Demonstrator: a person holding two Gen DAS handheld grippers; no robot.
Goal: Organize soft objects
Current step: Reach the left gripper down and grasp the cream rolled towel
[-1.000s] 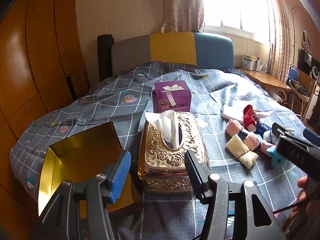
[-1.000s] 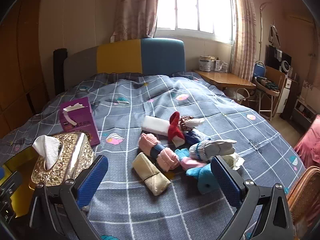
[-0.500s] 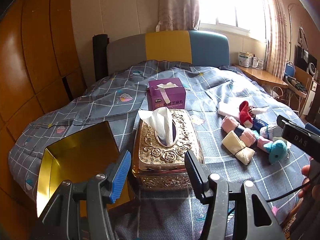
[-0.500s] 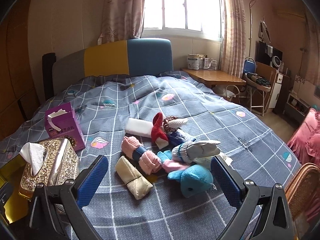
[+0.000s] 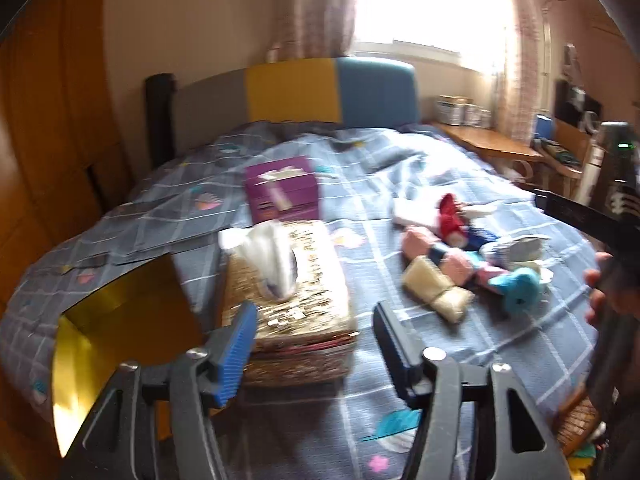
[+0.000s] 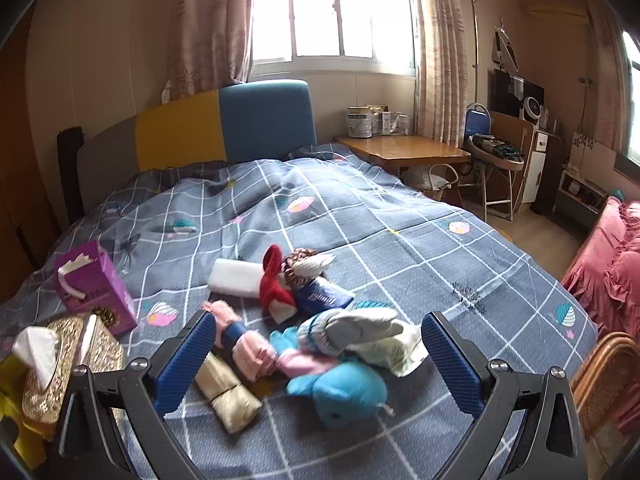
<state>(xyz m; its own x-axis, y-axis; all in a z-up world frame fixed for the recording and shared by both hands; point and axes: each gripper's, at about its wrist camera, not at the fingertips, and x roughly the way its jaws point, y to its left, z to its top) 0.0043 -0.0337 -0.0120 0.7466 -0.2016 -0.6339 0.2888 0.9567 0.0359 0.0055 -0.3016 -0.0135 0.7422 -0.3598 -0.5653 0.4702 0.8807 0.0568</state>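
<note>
A pile of soft things lies on the grey checked bedspread (image 6: pixel 400 240): a blue plush toy (image 6: pixel 344 392), a cream folded cloth (image 6: pixel 228 392), pink rolled socks (image 6: pixel 248 348), a red sock (image 6: pixel 274 284), a white roll (image 6: pixel 236 278) and a grey-white knit piece (image 6: pixel 360 330). My right gripper (image 6: pixel 318 360) is open and empty, just short of the pile. My left gripper (image 5: pixel 314 346) is open and empty, near the gold tissue box (image 5: pixel 296 300). The pile also shows in the left wrist view, with the plush toy (image 5: pixel 520 286) at the right.
An open gold tin box (image 5: pixel 120 320) lies left of the tissue box. A purple tissue carton (image 5: pixel 282 192) stands behind it. A wooden side table (image 6: pixel 400 152), chairs and a pink sofa (image 6: pixel 612 264) stand right of the bed. A wicker chair (image 6: pixel 604 368) is near right.
Both grippers have drawn back and risen a little; the soft pile and boxes sit lower and farther in view. Both stay open and empty. The left view is blurred by motion.
</note>
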